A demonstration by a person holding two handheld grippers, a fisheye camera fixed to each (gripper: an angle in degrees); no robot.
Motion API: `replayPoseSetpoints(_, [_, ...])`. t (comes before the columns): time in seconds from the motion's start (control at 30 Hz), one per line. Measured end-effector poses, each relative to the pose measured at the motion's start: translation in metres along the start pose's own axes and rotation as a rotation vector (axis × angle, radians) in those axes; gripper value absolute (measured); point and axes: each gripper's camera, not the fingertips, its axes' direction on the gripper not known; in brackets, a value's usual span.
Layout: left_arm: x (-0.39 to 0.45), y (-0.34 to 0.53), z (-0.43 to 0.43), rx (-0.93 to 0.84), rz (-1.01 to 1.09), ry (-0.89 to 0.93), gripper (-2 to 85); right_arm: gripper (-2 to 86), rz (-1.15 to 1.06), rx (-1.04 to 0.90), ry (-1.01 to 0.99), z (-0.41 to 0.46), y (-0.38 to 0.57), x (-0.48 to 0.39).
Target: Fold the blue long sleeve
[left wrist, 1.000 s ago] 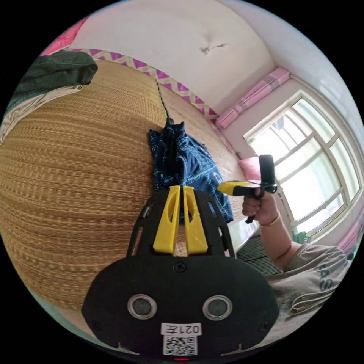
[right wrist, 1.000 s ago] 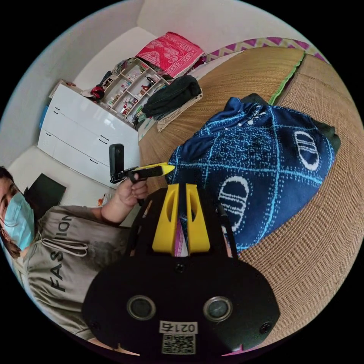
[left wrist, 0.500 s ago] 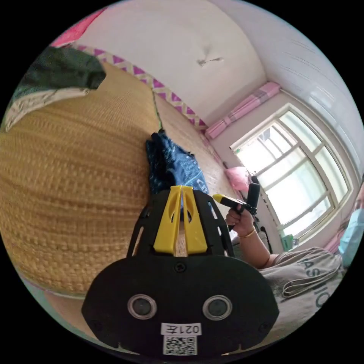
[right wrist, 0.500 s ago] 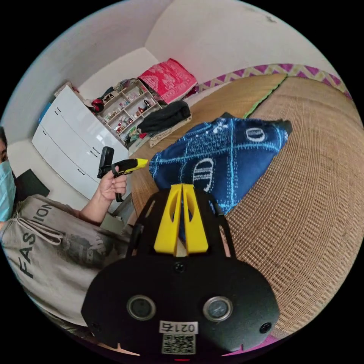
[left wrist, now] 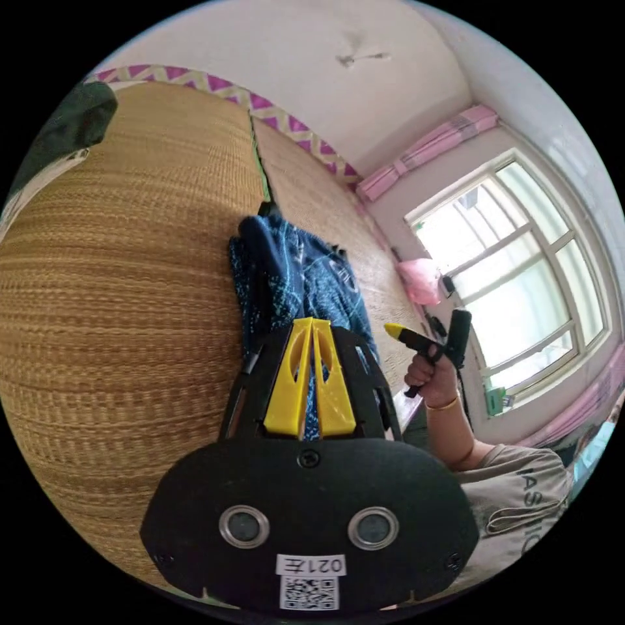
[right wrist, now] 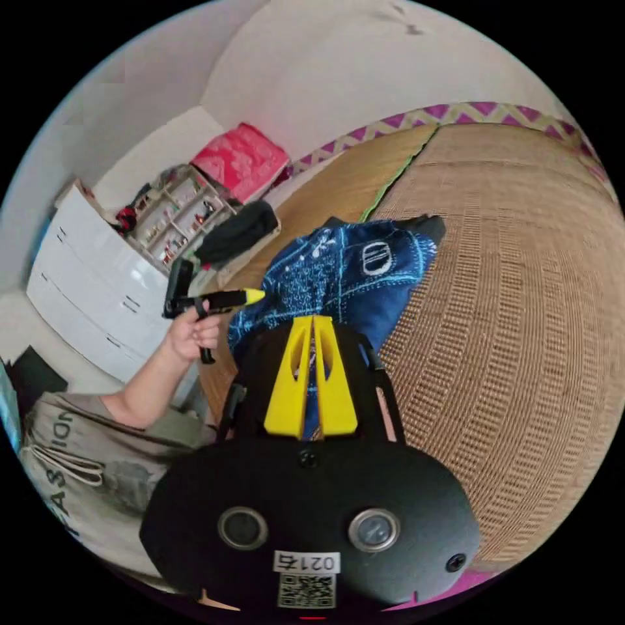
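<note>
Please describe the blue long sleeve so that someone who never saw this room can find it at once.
A woven straw mat covers most of the room. Near its edge, close to both grippers, lies the blue long sleeve, folded into a compact bundle. It is dark navy with light blue grid lines and white oval marks, unlike the plain dark clothes piled farther away near the shelves.

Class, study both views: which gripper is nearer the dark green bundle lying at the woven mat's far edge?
Left. The left gripper is on the bundle's side of the blue patterned shirt; the right gripper sits farther away.

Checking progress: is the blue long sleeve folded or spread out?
Folded: the blue long sleeve lies as a compact, layered bundle on the woven mat, no sleeves spread.
</note>
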Motion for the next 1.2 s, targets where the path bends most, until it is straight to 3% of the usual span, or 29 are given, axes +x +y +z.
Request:
replayPoseSetpoints(0.1, [-0.018,0.012,-0.029,0.056,-0.025,0.050,6.4,9.9,0.238,0.115,-0.137,-0.043,0.025,0.063])
replayPoseSetpoints(0.17, [-0.033,0.010,-0.014,-0.073,-0.040,0.074,14.3,11.3,0.325,0.063,-0.184,-0.041,0.033,0.096])
replayPoseSetpoints(0.23, [-0.039,0.009,0.004,-0.159,-0.044,0.106,16.5,11.9,0.376,0.017,-0.238,-0.031,0.039,0.119])
replayPoseSetpoints(0.37, [-0.028,0.000,0.027,-0.258,-0.013,0.035,13.1,9.8,0.452,-0.051,-0.400,0.002,0.039,0.147])
replayPoseSetpoints(0.47, [-0.024,-0.008,0.042,-0.337,-0.008,-0.059,8.1,8.1,0.453,-0.107,-0.395,0.017,0.026,0.152])
replayPoseSetpoints(0.77, [0.010,-0.028,0.050,-0.358,0.001,0.056,3.9,5.4,0.364,-0.123,-0.393,-0.029,-0.002,0.167])
replayPoseSetpoints(0.9, [0.052,-0.068,0.103,-0.354,0.015,0.079,3.9,5.3,0.340,-0.112,-0.304,-0.092,-0.028,0.201])
replayPoseSetpoints(1.03, [0.105,-0.127,0.217,-0.344,0.006,0.200,3.4,5.4,0.395,-0.078,-0.168,-0.173,-0.043,0.259])
replayPoseSetpoints(1.13, [0.145,-0.162,0.276,-0.166,-0.002,0.386,1.2,5.7,0.382,0.005,0.033,-0.268,-0.069,0.297])
replayPoseSetpoints(1.2, [0.164,-0.169,0.292,-0.092,-0.028,0.507,0.6,7.1,0.340,-0.012,0.277,-0.329,-0.094,0.307])
